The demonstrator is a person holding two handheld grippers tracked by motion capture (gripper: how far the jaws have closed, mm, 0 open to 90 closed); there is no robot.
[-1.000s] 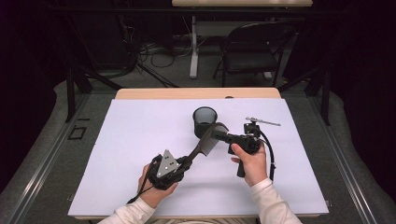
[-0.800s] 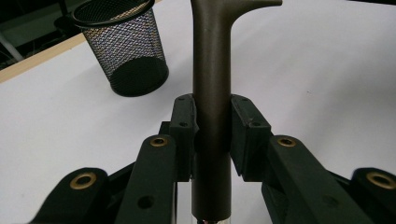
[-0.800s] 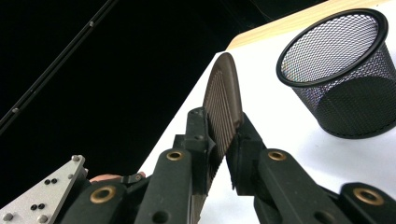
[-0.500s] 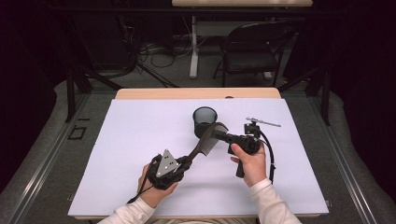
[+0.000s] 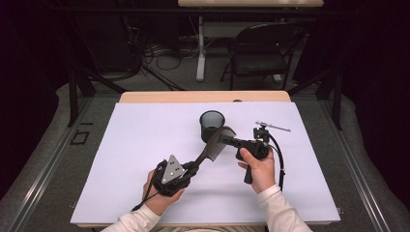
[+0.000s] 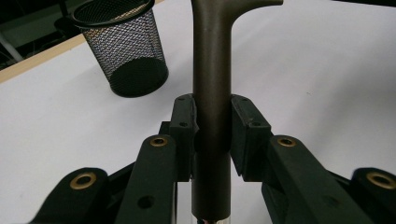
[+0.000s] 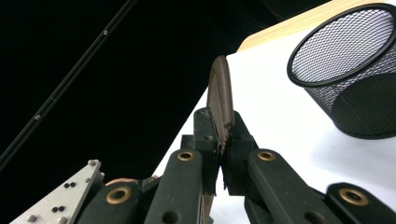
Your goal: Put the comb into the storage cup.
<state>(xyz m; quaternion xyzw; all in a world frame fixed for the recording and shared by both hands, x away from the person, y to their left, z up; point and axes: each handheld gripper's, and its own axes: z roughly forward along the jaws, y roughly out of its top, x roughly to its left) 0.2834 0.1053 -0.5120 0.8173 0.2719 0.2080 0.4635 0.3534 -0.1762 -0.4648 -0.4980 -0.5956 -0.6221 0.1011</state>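
A dark brown comb (image 5: 212,147) hangs in the air over the white table sheet, held at both ends. My left gripper (image 5: 193,167) is shut on its handle (image 6: 212,70), with the jaws pressed against both sides (image 6: 212,135). My right gripper (image 5: 227,140) is shut on the toothed end (image 7: 220,93), which stands edge-on between its jaws (image 7: 219,154). A black mesh cup (image 5: 212,124) stands upright and empty just behind the comb; it sits upper left in the left gripper view (image 6: 123,51) and upper right in the right gripper view (image 7: 355,70).
The white sheet (image 5: 135,145) covers most of the table, whose wooden edge (image 5: 203,96) runs along the back. A dark chair (image 5: 263,53) and a table leg (image 5: 200,48) stand beyond it. The left gripper's grey plate (image 7: 60,196) shows low in the right gripper view.
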